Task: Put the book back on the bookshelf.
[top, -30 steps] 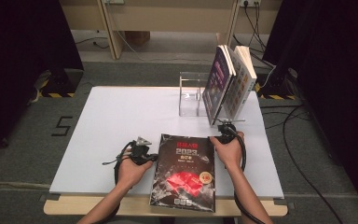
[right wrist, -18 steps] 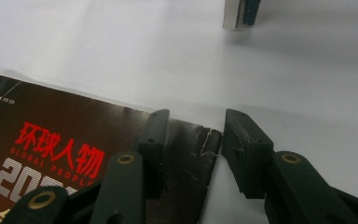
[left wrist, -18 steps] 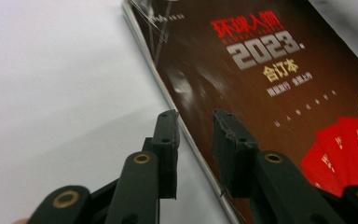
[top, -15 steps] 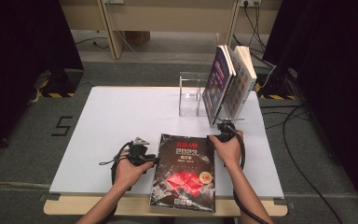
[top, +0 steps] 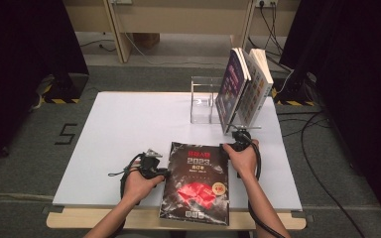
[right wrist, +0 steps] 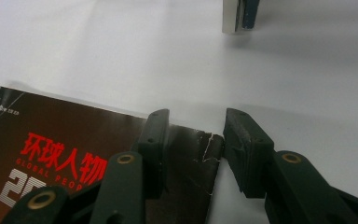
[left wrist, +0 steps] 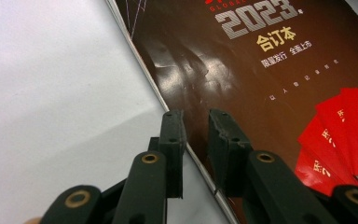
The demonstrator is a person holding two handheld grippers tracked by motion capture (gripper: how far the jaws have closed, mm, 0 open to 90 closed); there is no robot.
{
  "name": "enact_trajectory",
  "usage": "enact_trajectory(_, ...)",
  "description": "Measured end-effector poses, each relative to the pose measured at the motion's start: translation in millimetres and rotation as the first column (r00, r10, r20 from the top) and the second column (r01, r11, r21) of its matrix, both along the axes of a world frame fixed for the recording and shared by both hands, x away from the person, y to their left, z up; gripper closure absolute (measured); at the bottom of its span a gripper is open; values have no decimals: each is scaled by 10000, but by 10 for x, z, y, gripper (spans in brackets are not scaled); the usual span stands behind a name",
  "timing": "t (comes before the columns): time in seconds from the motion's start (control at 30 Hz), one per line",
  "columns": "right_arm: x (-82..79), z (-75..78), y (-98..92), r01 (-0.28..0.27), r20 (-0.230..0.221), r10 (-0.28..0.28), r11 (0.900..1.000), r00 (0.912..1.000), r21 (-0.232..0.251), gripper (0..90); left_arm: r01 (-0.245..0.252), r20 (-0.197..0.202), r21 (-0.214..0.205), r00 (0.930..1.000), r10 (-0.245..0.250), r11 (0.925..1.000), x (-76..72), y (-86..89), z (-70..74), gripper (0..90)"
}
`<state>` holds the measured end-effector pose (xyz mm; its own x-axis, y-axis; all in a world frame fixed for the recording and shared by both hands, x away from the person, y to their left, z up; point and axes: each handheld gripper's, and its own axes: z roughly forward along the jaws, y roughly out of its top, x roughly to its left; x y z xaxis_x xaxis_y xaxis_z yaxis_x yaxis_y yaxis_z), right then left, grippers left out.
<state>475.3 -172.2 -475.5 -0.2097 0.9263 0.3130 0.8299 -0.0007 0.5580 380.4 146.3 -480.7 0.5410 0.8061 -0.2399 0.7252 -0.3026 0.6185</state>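
From the high view: lying flat near the front edge of the white table [top: 129, 124], a dark magazine [top: 197, 182] with a red picture and "2023" on its cover. Sitting at the magazine's left edge, the left gripper [top: 159, 172], in the person's left hand [top: 138, 182]. Sitting at the magazine's top right corner, the right gripper [top: 231, 145], in the right hand [top: 241, 159]. Standing farther back on the table, a clear book stand [top: 202, 100] with two books [top: 243, 89] leaning in it.

From the left gripper view: standing a small way apart, the two black jaws of the left gripper [left wrist: 196, 122], after just closing in a bit. Running up between them, the magazine's [left wrist: 261, 70] left edge, with one jaw over the table [left wrist: 51, 93] and the other over the dark cover. Not pinching anything; hard to tell if touching the cover.

From the right gripper view: standing wider apart, the jaws of the right gripper [right wrist: 196, 122]. Lying in the gap between them, the worn corner of the magazine [right wrist: 74, 140]. Resting over the cover, the left-hand jaw; sitting just past the corner over the bare table [right wrist: 121, 56], the other jaw. Not squeezing the corner. Showing at the top, the bottom of a book [right wrist: 240, 14].
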Motion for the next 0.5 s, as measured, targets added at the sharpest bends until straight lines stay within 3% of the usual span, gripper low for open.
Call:
enact_trajectory(0.2,-38,-20,-33,200,11,-201,9987,9998,476,617,-58,47,106,10000,57,9999,-7,-11,3,759)
enact_trajectory(0.5,-96,-11,-40,123,-148,-114,9980,9998,622,613,-81,104,237,9999,79,9997,-18,-25,9,762)
